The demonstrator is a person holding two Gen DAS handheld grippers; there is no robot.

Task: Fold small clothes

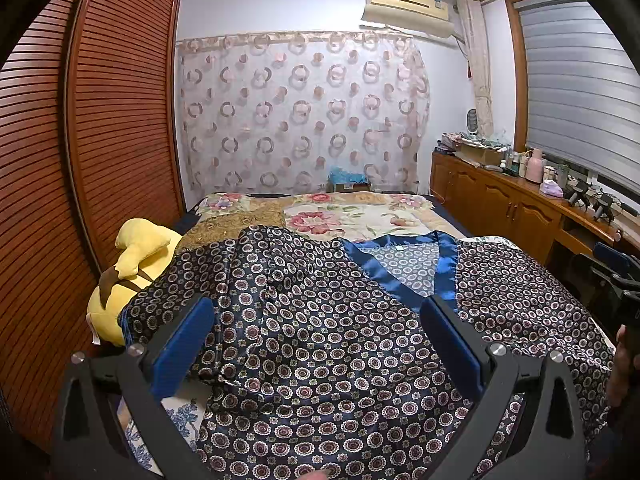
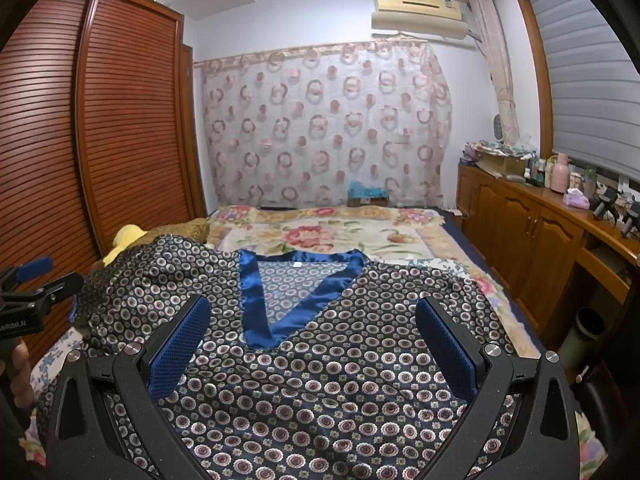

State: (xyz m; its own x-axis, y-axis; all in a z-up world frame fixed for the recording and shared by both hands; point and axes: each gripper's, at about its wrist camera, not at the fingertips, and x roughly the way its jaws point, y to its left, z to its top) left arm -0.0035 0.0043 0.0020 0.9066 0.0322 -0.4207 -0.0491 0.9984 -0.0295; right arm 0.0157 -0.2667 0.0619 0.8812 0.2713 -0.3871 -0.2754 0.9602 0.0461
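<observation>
We judged the satin top [image 2: 340, 380] on the bed [image 2: 360, 236] light, limp and slippery; left tongs [image 1: 316, 344] and right tongs [image 2: 312, 344] gaped wide, empty, best pinching its hem corners.

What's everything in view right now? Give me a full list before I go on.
shirt: 1, navy with ring print and blue satin V-neck, spread on the bed, left sleeve bunched
bed: 1, floral cream cover, under the shirt
plush toy: 1, yellow, left edge of bed, partly under the sleeve
wardrobe: 1, brown slatted doors, left wall
curtain: 1, sheer with pink rings, far wall
air conditioner: 1, cream, high on far wall
cabinet: 1, wooden, right wall, top cluttered with bottles
left gripper: open, over the shirt
right gripper: open, over the shirt
</observation>
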